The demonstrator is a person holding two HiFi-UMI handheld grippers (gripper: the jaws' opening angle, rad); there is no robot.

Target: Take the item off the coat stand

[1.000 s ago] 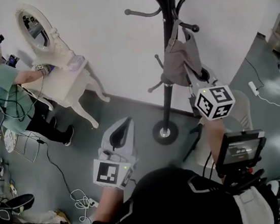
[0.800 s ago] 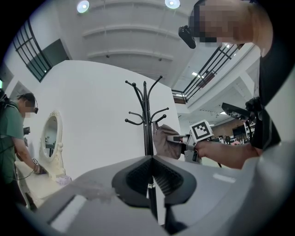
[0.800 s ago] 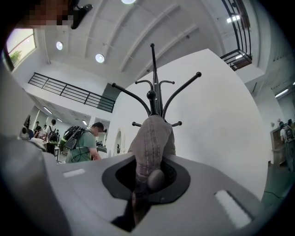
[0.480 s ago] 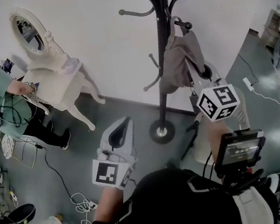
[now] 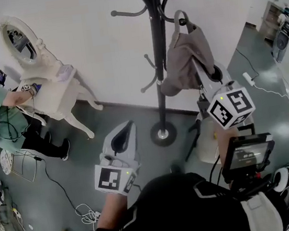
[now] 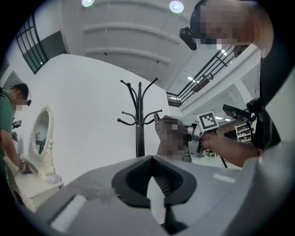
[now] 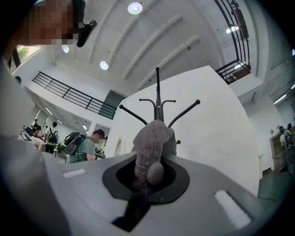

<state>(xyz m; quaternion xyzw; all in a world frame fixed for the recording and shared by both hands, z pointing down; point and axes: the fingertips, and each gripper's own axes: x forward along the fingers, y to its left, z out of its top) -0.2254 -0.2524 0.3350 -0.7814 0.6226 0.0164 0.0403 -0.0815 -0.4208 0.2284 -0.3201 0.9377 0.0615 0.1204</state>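
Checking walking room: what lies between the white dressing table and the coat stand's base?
Head view: only bare grey floor between dressing table and the coat stand's base.

A limp grey-brown cloth bag hangs, strap uppermost, just beside the black coat stand pole.

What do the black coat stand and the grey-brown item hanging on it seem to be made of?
The black coat stand is probably metal with a dull black paint: thin curved arms, ball tips, round base. The grey-brown hanging item looks like soft matte cloth: it sags in loose folds.
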